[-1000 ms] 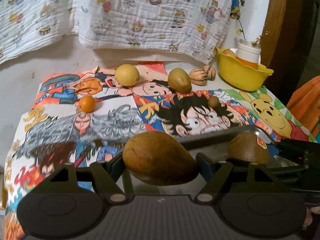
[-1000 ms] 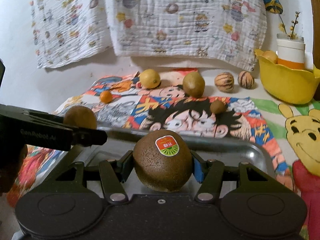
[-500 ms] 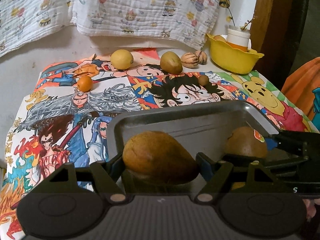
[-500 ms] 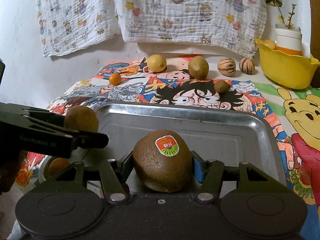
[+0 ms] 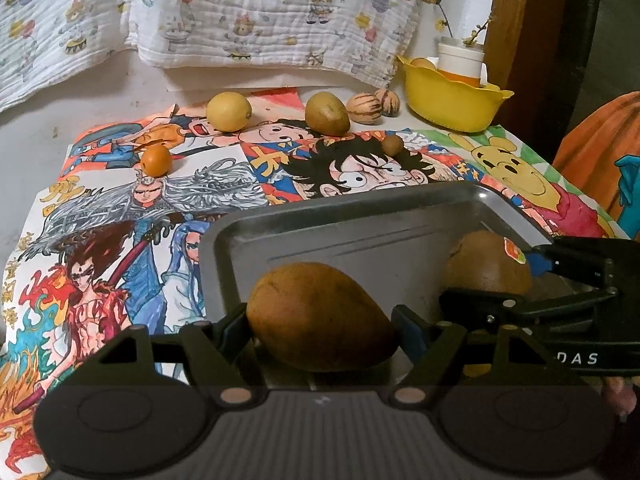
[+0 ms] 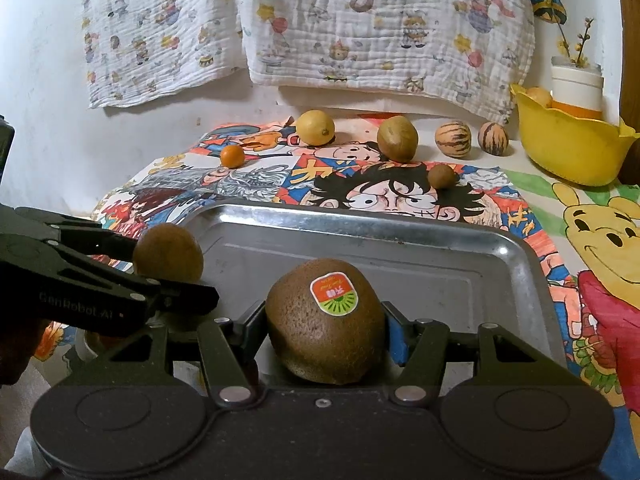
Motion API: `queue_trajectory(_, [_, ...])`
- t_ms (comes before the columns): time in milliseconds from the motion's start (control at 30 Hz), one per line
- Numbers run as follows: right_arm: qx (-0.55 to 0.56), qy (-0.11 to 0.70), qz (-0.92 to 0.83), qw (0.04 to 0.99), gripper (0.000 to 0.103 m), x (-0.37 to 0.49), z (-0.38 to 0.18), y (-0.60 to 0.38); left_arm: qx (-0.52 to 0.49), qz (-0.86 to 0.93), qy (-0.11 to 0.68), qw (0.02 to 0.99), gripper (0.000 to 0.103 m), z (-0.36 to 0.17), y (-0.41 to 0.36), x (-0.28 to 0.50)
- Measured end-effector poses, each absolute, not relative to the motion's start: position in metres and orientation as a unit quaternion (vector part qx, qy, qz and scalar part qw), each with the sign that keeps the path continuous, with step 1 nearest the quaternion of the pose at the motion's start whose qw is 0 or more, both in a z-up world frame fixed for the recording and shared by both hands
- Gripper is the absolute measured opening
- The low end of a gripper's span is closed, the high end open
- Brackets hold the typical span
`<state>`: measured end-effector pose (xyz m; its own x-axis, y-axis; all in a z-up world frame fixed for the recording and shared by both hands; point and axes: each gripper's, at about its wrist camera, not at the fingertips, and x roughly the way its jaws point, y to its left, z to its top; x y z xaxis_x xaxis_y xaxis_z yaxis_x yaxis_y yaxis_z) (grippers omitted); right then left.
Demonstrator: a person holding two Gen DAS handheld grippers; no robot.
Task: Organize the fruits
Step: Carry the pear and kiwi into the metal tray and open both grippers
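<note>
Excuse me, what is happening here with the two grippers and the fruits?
A person is sorting fruits with two handheld grippers. The left gripper is shut on a smooth brown oval fruit, and the right gripper is shut on a fuzzy brown kiwi with a sticker. Both are held over the near end of the metal tray. A yellow lemon, a small orange and other fruits wait on the cartoon cloth.

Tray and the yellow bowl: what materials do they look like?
Tray: looks like bare metal, probably steel or aluminium; grey, semi-glossy, with bright glints on its rolled rim. Yellow bowl: likely moulded plastic; uniform opaque colour, soft sheen, wavy thin rim.
</note>
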<state>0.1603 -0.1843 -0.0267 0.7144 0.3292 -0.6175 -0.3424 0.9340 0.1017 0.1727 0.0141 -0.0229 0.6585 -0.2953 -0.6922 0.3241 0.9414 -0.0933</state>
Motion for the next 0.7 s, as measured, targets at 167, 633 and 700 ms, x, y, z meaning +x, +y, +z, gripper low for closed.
queue_trajectory(167, [-0.014, 0.326, 0.182, 0.928, 0.063, 0.156, -0.026, -0.186, 0.025, -0.170, 0.375, 0.911, 0.079, -0.023, 0.013, 0.170])
queue_trajectory(633, [-0.010, 0.315, 0.186, 0.931, 0.070, 0.140, -0.020, -0.193, 0.015, -0.154, 0.356, 0.922, 0.084, -0.010, 0.024, 0.153])
queue_trajectory(700, [-0.005, 0.312, 0.190, 0.931, 0.076, 0.135, -0.018, -0.195, 0.010, -0.152, 0.351, 0.924, 0.086, -0.008, 0.028, 0.147])
